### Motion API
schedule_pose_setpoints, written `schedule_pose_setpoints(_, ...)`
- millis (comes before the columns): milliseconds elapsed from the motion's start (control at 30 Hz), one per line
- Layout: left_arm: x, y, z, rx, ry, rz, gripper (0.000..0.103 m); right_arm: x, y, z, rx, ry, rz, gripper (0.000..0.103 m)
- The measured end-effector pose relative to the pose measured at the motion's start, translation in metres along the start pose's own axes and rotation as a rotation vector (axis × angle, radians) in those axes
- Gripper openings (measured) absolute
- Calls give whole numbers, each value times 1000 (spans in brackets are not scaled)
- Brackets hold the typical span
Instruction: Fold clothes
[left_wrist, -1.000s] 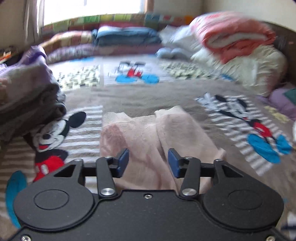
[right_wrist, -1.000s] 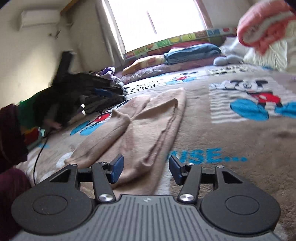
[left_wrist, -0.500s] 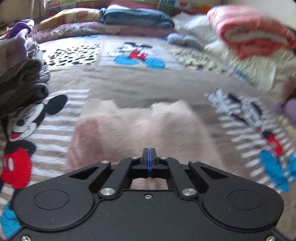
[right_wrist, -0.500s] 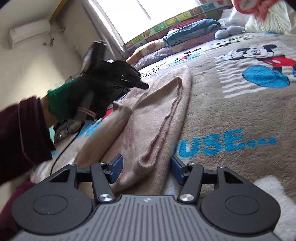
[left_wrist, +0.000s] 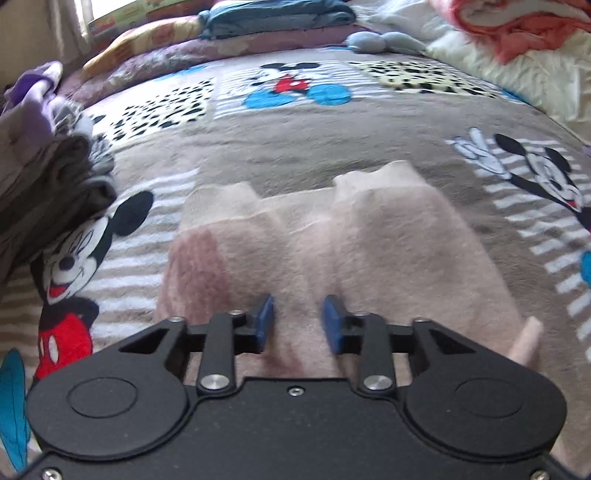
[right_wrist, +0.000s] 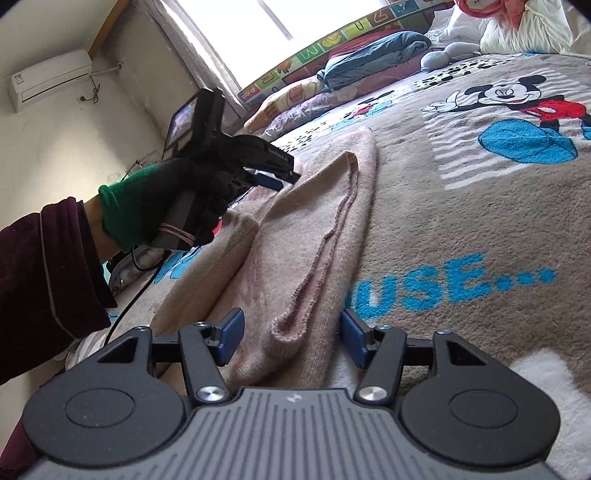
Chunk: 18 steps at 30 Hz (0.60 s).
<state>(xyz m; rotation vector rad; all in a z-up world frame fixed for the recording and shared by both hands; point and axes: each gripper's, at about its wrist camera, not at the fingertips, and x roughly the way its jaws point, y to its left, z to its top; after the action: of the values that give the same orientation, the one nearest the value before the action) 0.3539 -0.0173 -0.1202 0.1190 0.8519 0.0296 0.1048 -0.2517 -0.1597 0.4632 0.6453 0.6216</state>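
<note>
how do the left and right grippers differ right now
The left gripper has a smooth black body and a narrower gap between its blue pads; the right gripper has a ribbed grey body and stands wider open. The left points across the middle of the pink garment, the right at its hemmed end. Both are open and hold nothing.

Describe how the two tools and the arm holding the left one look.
The left tool has a matte black body with two round discs, silver pivot screws and blue pads. The right tool matches it, but its top is grey and ribbed with a small white mark. The hand on the left tool wears a black glove with a green cuff, below a maroon sleeve. A black cable hangs beneath.
</note>
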Motion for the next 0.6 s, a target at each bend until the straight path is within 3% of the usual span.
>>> schedule_pose_setpoints(167,-2,0,-2,-14,-25,14,4,1,-1,1,9,4,4,59)
schedule_pose_setpoints(300,-21,2,2,-83,-78,-74,4,1,-1,2,18,4,7,59)
schedule_pose_setpoints(367,-6,-5,-1,-34,-10,-84,6,1,-1,2,22,5,9,60)
schedule_pose_setpoints(433,-3,-3,-1,-33,-10,-105,15,2,-1,2,22,8,8,60)
schedule_pose_setpoints(500,-17,10,1,-87,-53,-196,17,1,-1,2,24,8,9,60)
schedule_pose_setpoints(600,-33,31,8,-94,-123,-204,17,0,-2,2,27,8,13,60)
